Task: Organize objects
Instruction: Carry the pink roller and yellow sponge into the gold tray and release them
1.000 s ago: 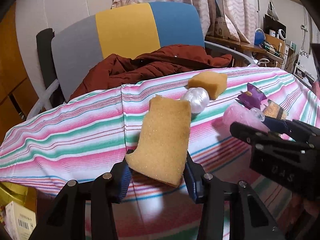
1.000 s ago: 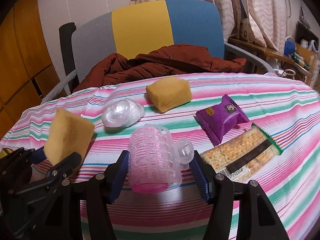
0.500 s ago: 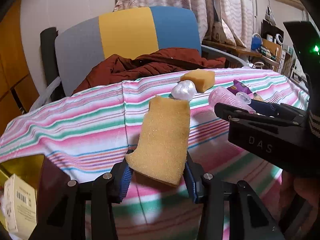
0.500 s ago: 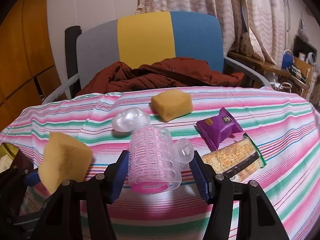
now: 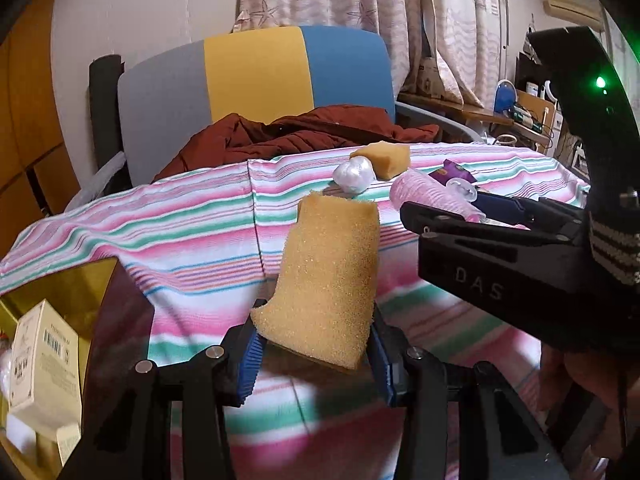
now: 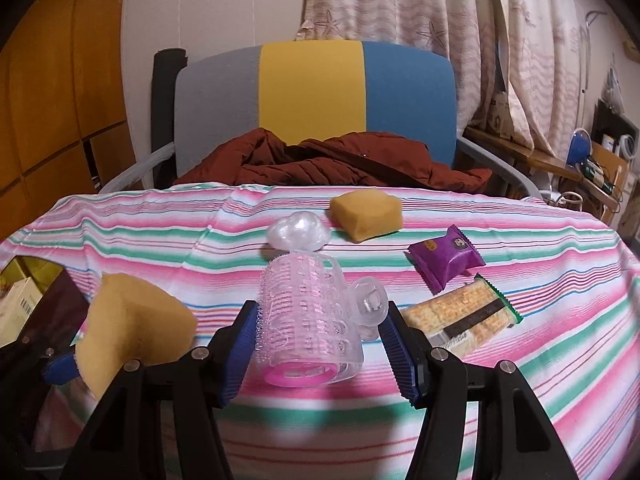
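My left gripper (image 5: 316,354) is shut on a yellow sponge (image 5: 328,280), held above the near left part of the striped tablecloth (image 5: 192,240). That sponge (image 6: 132,332) also shows at the lower left of the right wrist view. My right gripper (image 6: 318,354) is shut on a pink hair roller (image 6: 308,320) with a clear clip on its side; the roller (image 5: 432,196) shows past the right gripper's black body in the left wrist view. On the cloth lie a second sponge (image 6: 366,216), a pearly white shell-like piece (image 6: 298,234), a purple snack packet (image 6: 444,258) and a cracker pack (image 6: 460,320).
A box with gold walls (image 5: 60,296) stands off the table's left edge, holding a cream carton (image 5: 44,352). Behind the table is a grey, yellow and blue chair (image 6: 312,92) with a dark red jacket (image 6: 332,160) on it. Shelves with clutter (image 5: 532,108) stand at the right.
Both grippers have drawn back toward the near left edge of the table with their loads. The gold-walled box has come into view at the left.
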Demonstrator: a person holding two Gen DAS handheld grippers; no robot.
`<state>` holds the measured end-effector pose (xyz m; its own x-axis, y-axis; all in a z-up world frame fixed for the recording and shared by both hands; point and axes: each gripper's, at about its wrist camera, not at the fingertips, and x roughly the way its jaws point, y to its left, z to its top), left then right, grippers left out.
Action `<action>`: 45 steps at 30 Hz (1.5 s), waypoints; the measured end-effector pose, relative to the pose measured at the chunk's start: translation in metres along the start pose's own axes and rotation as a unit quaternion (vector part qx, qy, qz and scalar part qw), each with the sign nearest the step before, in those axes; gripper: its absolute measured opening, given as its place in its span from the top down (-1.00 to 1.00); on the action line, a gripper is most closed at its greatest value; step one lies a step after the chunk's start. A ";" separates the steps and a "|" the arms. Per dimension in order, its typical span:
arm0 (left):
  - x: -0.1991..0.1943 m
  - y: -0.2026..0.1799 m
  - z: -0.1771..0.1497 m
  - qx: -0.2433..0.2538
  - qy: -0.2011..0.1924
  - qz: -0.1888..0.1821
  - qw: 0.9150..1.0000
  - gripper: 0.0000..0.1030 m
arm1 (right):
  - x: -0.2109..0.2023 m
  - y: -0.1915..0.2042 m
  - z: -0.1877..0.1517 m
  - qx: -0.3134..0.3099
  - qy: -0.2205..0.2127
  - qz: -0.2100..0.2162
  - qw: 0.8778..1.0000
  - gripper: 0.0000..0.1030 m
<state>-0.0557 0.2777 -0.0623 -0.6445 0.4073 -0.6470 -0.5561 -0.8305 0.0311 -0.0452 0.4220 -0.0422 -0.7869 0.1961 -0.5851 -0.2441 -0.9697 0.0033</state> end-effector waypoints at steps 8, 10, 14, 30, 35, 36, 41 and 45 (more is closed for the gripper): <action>-0.036 0.006 -0.016 -0.019 -0.018 -0.025 0.999 0.10 | -0.018 0.003 -0.014 0.022 0.001 0.009 1.000 -0.18; -0.050 0.009 -0.023 -0.031 -0.018 -0.043 0.998 0.10 | -0.023 0.004 -0.018 0.030 0.001 0.011 0.999 -0.19; -0.073 0.018 -0.034 -0.045 -0.018 -0.058 0.997 0.10 | -0.030 0.009 -0.025 0.036 0.010 0.020 0.999 -0.19; -0.152 0.160 -0.043 -0.164 -0.044 0.014 0.985 0.10 | -0.070 0.102 -0.012 0.010 0.014 0.145 0.989 -0.19; -0.151 0.206 -0.050 -0.196 -0.023 0.035 0.980 0.09 | -0.082 0.146 0.004 -0.038 0.003 0.180 0.983 -0.19; -0.149 0.212 -0.052 -0.201 -0.017 0.037 0.979 0.09 | -0.083 0.157 0.007 -0.050 0.002 0.183 0.982 -0.19; -0.130 0.239 -0.061 -0.211 0.023 0.042 0.976 0.09 | -0.073 0.197 0.012 -0.101 0.020 0.186 0.977 -0.19; -0.121 0.250 -0.071 -0.222 0.050 0.035 0.973 0.08 | -0.066 0.220 0.009 -0.129 0.029 0.180 0.975 -0.20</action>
<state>-0.0793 -0.0060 -0.0308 -0.6060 0.3226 -0.7271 -0.2158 -0.9465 -0.2401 -0.0526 0.1971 0.0043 -0.7600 -0.1655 -0.6285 0.1983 -0.9800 0.0181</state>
